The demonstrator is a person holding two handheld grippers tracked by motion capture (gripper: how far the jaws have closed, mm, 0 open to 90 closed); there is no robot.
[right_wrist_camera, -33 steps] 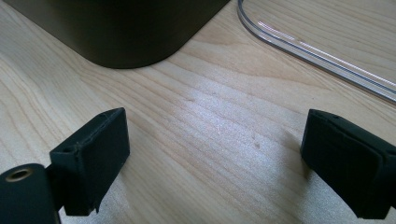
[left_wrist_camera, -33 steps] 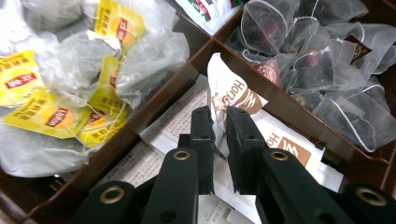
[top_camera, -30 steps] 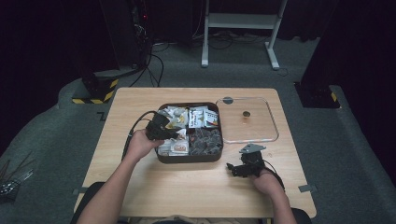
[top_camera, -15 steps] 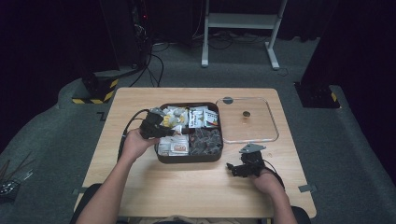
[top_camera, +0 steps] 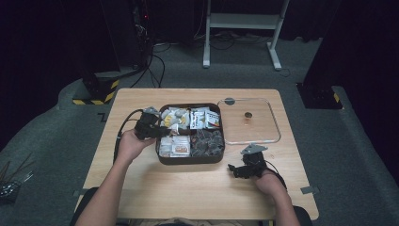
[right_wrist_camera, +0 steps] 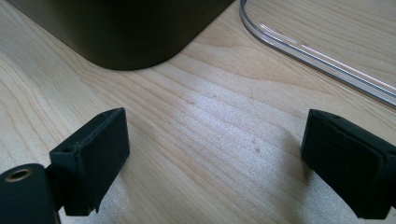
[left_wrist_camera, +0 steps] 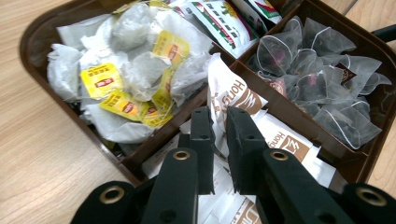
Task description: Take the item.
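Observation:
A dark brown four-part tray [top_camera: 190, 160] holds tea. Paper tea bags with yellow tags [left_wrist_camera: 126, 70] fill one part, clear pyramid bags [left_wrist_camera: 317, 70] another, printed packets [left_wrist_camera: 224, 23] a third, and white sachets the fourth. My left gripper [left_wrist_camera: 219, 116] is shut on a white sachet with brown lettering [left_wrist_camera: 229, 88], which stands up between the jaws over the sachet part. From above, the left gripper [top_camera: 162, 132] sits at the tray's left rim. My right gripper [right_wrist_camera: 215, 158] rests open on the table near the tray's front right corner [right_wrist_camera: 121, 28], with bare wood between its jaws.
A clear lid with a small knob [top_camera: 275, 127] lies flat to the right of the tray; its rim [right_wrist_camera: 317, 51] runs just beyond my right gripper [top_camera: 235, 170]. The table's edges are close on all sides, with dark floor, cables and stands beyond.
My left hand has drawn back a little to the left and up, with the gripper still shut. The right hand has stayed where it was.

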